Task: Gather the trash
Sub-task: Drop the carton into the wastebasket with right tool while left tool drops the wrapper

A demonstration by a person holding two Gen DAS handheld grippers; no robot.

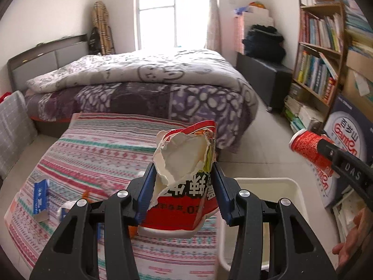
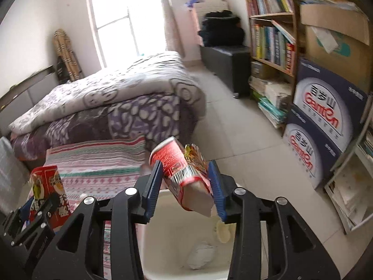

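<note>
Over the white bin point(image 2: 186, 245) beside the striped mattress point(image 1: 98, 144), both tongs carry trash. Between the blue pads of the left gripper point(image 1: 184, 191) a torn noodle cup point(image 1: 186, 170) is clenched, its ragged white mouth facing away and its red base hanging near the bin's rim. In the right gripper point(image 2: 186, 186) a red paper cup point(image 2: 179, 168) with a crinkled yellow wrapper point(image 2: 195, 158) stuffed against it hangs tilted above the bin; the left pad touches it, while the right pad seems to stand slightly off, so I judge the jaws to be letting go, though contact on that side is hard to read. Crumpled white tissue point(image 2: 200, 254) already lies inside. These cups look light, thin and easily crushed, the torn one floppy at its rip, so a gentle pinch across the stiffer lower wall should serve best. A blue carton point(image 1: 40, 197) on the mattress looks like it is next to collect.
</note>
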